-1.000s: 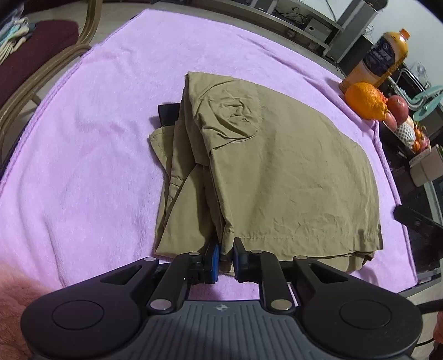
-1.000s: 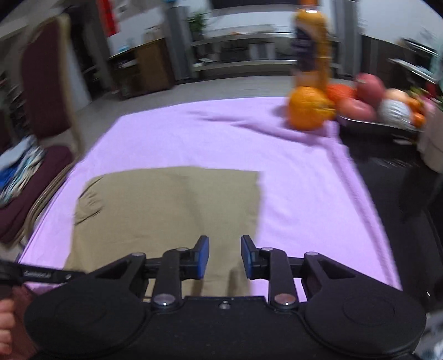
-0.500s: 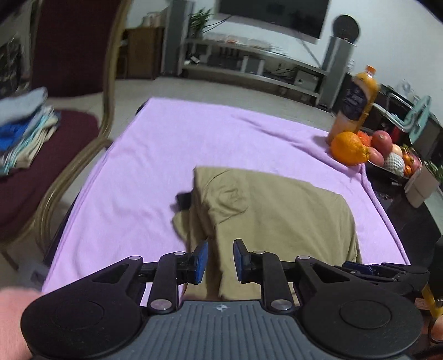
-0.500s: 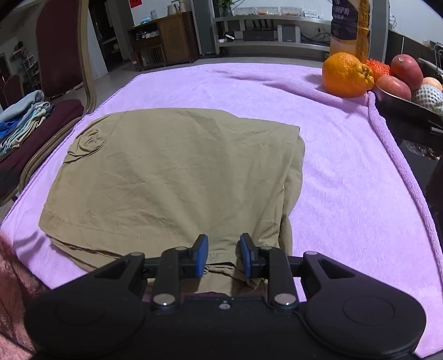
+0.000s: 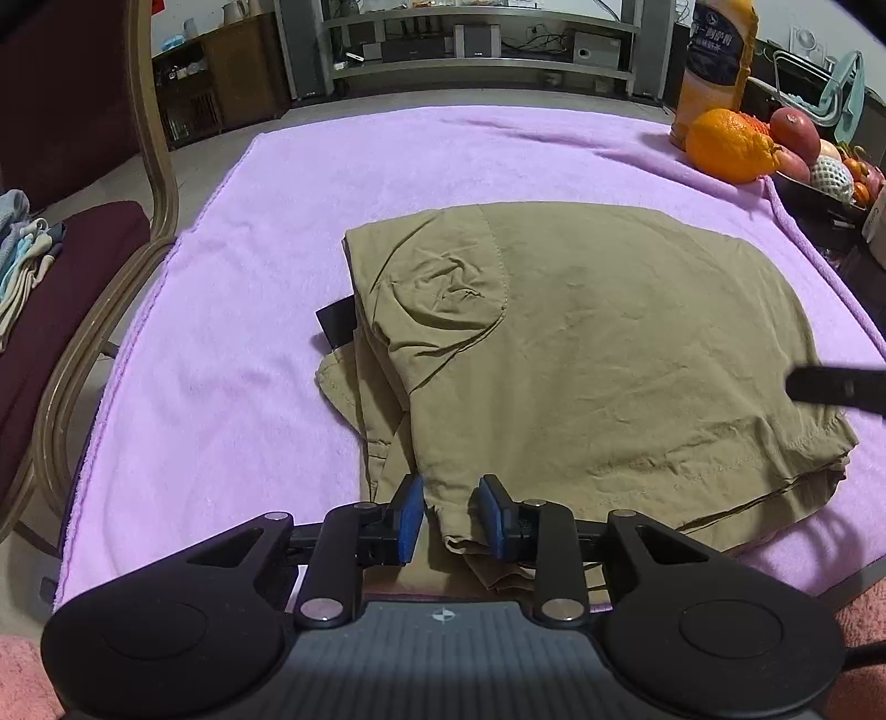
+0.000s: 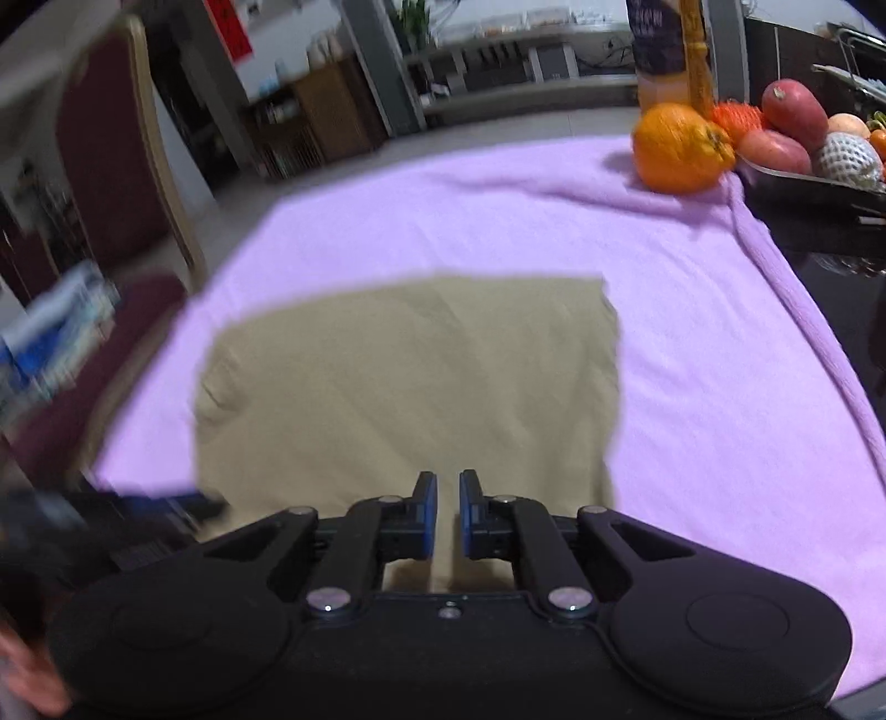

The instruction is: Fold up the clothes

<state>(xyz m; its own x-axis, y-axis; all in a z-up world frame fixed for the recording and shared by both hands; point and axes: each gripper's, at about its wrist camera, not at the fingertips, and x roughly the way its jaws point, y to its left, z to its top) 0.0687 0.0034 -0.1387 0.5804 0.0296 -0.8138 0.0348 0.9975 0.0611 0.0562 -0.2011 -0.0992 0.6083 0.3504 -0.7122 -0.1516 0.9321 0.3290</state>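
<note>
Khaki folded trousers lie on a purple towel covering the table. In the left wrist view my left gripper is open at the garment's near edge, with a fold of cloth between its blue pads. A black tag sticks out at the garment's left side. The right gripper's finger shows at the right edge. In the blurred right wrist view the trousers lie ahead, and my right gripper hangs above their near edge, with a narrow gap and nothing between its pads.
An orange, a juice bottle and a fruit tray stand at the far right of the table. A maroon chair with folded clothes stands to the left. Shelving lines the far wall.
The left gripper opened a little and came down to the garment's near edge. The right gripper lifted up and back from the cloth, and its gap narrowed.
</note>
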